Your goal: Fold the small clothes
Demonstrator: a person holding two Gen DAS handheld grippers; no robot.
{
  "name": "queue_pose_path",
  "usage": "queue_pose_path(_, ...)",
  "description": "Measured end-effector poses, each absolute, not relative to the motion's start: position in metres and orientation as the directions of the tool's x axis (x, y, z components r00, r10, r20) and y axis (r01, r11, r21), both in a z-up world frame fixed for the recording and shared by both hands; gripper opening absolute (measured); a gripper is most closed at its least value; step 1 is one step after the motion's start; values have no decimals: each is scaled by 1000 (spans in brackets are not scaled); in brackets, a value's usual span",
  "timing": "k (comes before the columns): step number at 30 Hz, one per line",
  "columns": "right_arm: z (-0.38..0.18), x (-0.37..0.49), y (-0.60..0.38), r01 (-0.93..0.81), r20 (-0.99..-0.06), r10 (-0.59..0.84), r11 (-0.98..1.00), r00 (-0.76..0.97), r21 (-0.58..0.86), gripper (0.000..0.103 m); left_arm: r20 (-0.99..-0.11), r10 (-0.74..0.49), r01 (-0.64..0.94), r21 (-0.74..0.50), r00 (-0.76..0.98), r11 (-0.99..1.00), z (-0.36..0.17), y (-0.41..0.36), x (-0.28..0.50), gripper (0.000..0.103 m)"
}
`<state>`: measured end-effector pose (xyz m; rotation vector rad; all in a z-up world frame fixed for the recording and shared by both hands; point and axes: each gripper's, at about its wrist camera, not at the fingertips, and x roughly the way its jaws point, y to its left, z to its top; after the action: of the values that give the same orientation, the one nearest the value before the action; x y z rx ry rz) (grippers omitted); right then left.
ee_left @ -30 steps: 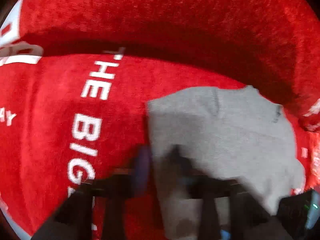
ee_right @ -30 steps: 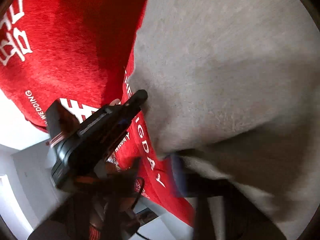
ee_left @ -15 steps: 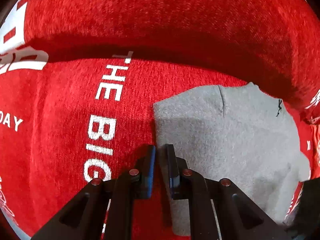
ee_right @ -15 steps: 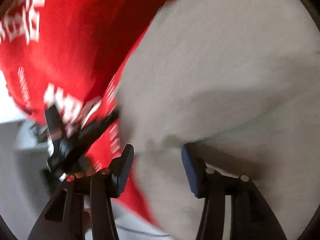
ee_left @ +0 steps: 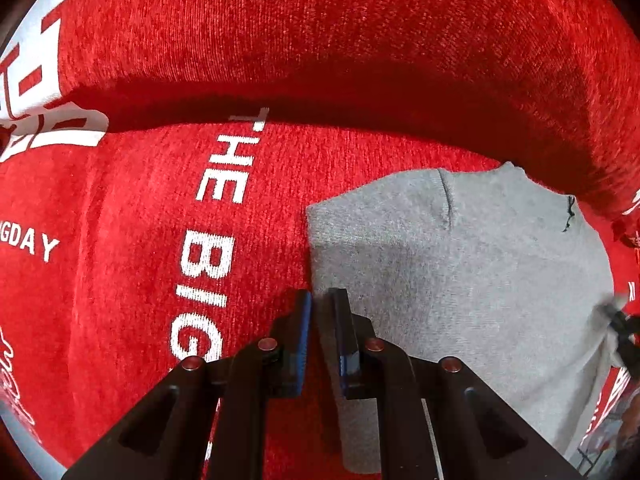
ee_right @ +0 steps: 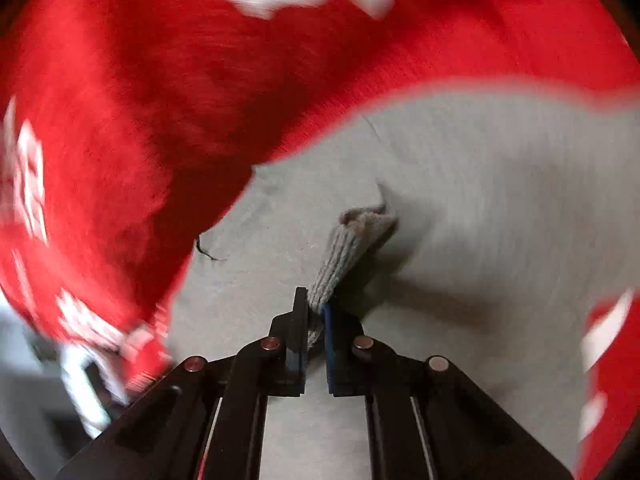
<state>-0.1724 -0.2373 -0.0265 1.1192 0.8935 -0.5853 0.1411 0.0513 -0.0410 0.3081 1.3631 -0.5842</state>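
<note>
A small grey knit garment (ee_left: 460, 280) lies flat on a red blanket (ee_left: 140, 240) printed with white letters. My left gripper (ee_left: 320, 296) points down at the garment's left edge, shut on that edge, which runs between its blue pads. In the right wrist view the same grey garment (ee_right: 480, 184) fills the lower right. My right gripper (ee_right: 314, 300) has its jaws closing to shut on a ribbed grey fold (ee_right: 344, 252), which stands up from the cloth between the pads. A loose dark thread (ee_right: 208, 254) lies near the garment's edge.
The red blanket (ee_right: 160, 100) rises in a thick fold (ee_left: 360, 60) behind the garment. Pale floor and blurred dark gear (ee_right: 80, 392) show past the blanket's edge at the lower left of the right wrist view.
My right gripper opened wide, swung across the grey cloth and shut on a ribbed fold. The left gripper stayed shut at the garment's left edge, shifting only slightly.
</note>
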Motion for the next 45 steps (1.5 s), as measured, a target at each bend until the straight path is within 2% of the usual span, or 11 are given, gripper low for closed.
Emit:
queue_pose_path(5, -54, -207, -254, 861, -919, 65, 328, 389, 387, 10, -973, -191, 567, -84, 132, 820, -43, 41, 132, 13)
queue_pose_path(10, -33, -236, -252, 894, -941, 6, 310, 340, 325, 17, -976, -151, 556, -39, 157, 831, -29, 37, 123, 14)
queue_pose_path(17, -9, -202, -250, 819, -924, -36, 478, 380, 318, 17, -966, -242, 617, -134, 94, 775, -3, 25, 88, 14)
queue_pose_path(20, -20, -186, -250, 805, -936, -22, 518, 353, 291, 33, -975, -214, 644, -122, 67, 756, -17, 21, 73, 14)
queue_pose_path(22, -34, -183, -246, 809, -956, -4, 534, 295, 247, 33, -983, -170, 654, -83, 70, 752, -30, 25, 68, 14)
queue_pose_path(25, -40, -196, -243, 818, -963, -3, 528, 268, 226, 31, -976, -190, 667, -71, 108, 741, -32, 33, 61, 14)
queue_pose_path(31, -35, -232, -243, 840, -939, 41, 435, 342, 325, 35, -981, -168, 650, -67, 94, 757, -28, 44, 65, 14)
queue_pose_path(36, -31, -247, -238, 842, -923, 79, 386, 377, 377, 43, -985, -145, 635, -53, 94, 770, -20, 42, 55, 14)
queue_pose_path(38, -30, -250, -234, 843, -919, 89, 373, 385, 389, 44, -986, -134, 639, -43, 95, 768, -18, 36, 48, 14)
queue_pose_path(41, -28, -250, -227, 841, -917, 98, 372, 387, 394, 54, -988, -114, 640, -23, 101, 768, -13, 26, 35, 14)
queue_pose_path(45, -26, -251, -221, 834, -917, 113, 385, 383, 396, 55, -992, -88, 641, -12, 86, 768, -11, 14, 18, 14)
